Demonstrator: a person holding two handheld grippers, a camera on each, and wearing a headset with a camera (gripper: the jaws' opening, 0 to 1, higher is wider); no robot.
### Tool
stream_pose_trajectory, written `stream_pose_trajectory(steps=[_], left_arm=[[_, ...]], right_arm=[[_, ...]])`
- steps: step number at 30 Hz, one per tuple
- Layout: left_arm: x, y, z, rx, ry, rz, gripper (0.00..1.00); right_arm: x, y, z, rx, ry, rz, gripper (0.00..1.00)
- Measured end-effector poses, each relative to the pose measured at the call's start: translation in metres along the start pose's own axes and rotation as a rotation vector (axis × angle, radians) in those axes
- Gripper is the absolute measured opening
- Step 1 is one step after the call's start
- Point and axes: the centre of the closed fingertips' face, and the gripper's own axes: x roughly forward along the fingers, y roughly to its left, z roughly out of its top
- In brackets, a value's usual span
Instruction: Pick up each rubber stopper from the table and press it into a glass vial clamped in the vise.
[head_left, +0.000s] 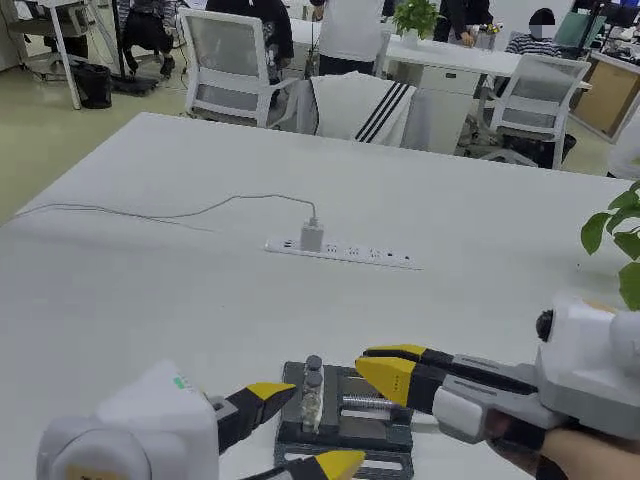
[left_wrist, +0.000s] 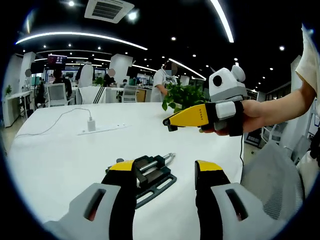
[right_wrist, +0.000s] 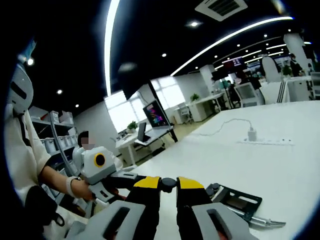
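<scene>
A white desk (head_left: 150, 300) is seen from above. Close to its near edge a dark metal vise (head_left: 345, 415) is set, and glass vials (head_left: 313, 398) are clamped upright in it, with dark stoppers already seated on top; the count cannot be told for certain.

The left gripper (head_left: 305, 427) is held low at the near edge, just beside the vise. Its 2 yellow-tipped jaws are spread wide, and nothing is held between them. In the left gripper view, the vise (left_wrist: 150, 175) is framed between those spread jaws.

The right gripper (head_left: 372, 362) is held by a hand (head_left: 560, 455) from the desk's right side and is raised above the vise, apart from it. Its jaws are drawn close together. In the right gripper view, 1 small dark rubber stopper (right_wrist: 167, 184) is seen pinched between the yellow tips, with the vise (right_wrist: 235, 200) lying on the desk beyond.

Nearer the middle of the desk a white power strip (head_left: 345, 253) is laid, with 1 white charger (head_left: 312, 237) plugged in and a thin cable (head_left: 150, 213) trailed toward the left edge.
</scene>
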Motion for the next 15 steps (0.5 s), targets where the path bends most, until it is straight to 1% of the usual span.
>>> stream_pose_trajectory(steps=[1, 7, 9, 15], left_arm=[[0.001, 0.000, 0.002, 0.000, -0.002, -0.002, 0.42], [0.012, -0.003, 0.015, -0.007, -0.018, -0.017, 0.31], [0.015, -0.005, 0.017, -0.004, -0.021, -0.023, 0.27], [0.018, -0.010, 0.022, -0.001, -0.028, -0.050, 0.19]], right_arm=[[0.000, 0.000, 0.000, 0.017, -0.007, 0.004, 0.07], [-0.001, 0.002, -0.001, 0.021, -0.015, 0.005, 0.07], [-0.001, 0.004, -0.002, 0.019, -0.011, 0.010, 0.07], [-0.002, 0.007, -0.006, 0.005, -0.001, 0.019, 0.07]])
